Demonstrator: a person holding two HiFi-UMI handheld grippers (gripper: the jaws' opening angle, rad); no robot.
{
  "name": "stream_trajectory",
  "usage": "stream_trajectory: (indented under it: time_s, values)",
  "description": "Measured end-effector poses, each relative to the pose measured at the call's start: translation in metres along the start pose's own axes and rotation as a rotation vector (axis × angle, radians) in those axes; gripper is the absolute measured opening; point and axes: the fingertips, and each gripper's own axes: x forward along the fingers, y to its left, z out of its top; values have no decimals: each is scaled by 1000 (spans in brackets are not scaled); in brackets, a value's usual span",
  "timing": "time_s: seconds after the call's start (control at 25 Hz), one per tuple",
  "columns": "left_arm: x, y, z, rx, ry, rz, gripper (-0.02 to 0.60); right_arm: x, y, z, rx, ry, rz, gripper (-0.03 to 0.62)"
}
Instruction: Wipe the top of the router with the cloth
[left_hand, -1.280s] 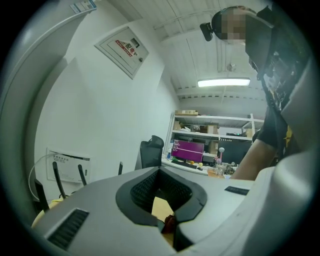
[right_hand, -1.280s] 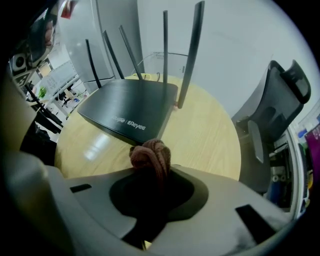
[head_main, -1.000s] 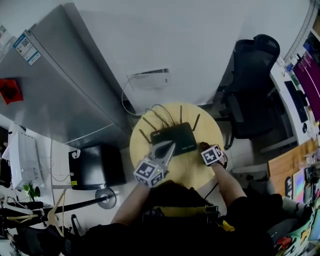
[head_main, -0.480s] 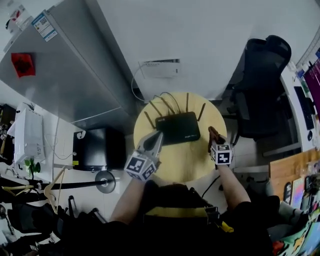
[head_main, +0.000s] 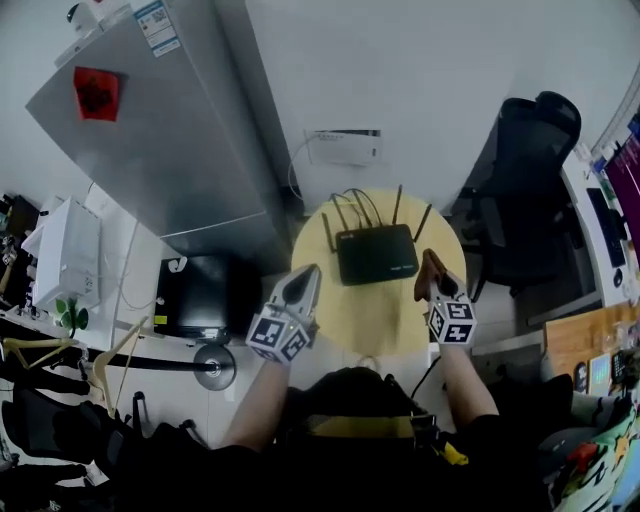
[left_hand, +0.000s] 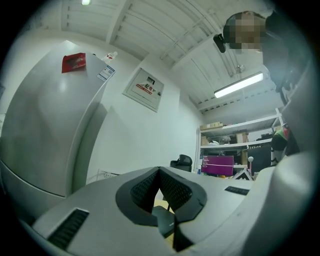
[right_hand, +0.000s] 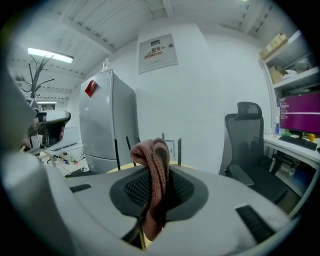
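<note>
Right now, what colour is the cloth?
The cloth is reddish-brown and knitted. It shows best in the right gripper view.

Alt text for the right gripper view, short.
The right gripper has its jaws shut on a reddish-brown knitted cloth that droops over them. Behind stand the router's thin black antennas, a grey fridge at left and a black office chair at right.

**Setting: an office-like workroom.** A black swivel chair (head_main: 520, 190) is being kept beside a desk (right_hand: 295, 145), on which a purple-lit monitor (right_hand: 300, 115) is being run. Boxes are being stored on wall shelves (left_hand: 235, 146), and the room is being lit by a ceiling tube lamp (left_hand: 239, 85). A tall silver refrigerator (head_main: 160, 150) and a router (head_main: 376, 254) on a small round table (head_main: 375, 315) are also being housed here.
</note>
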Motion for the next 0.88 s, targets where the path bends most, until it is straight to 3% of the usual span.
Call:
stream_trajectory:
  time_s: [0.2,0.44,0.64,0.88]
  values:
    - [-61,22,20,-14,-26,-6,0,-33,53,17,12,-83,-39,60]
    - [-143,42,36,-15,-28,-59,0,-83,148,15,36,-149,-73,60]
    - [-205,56,39,-51,-39,-59,-1,-136,224,11,56,-221,-79,58]
    - [-246,25,40,-42,5,-157,0,-211,265,1,70,-279,-98,58]
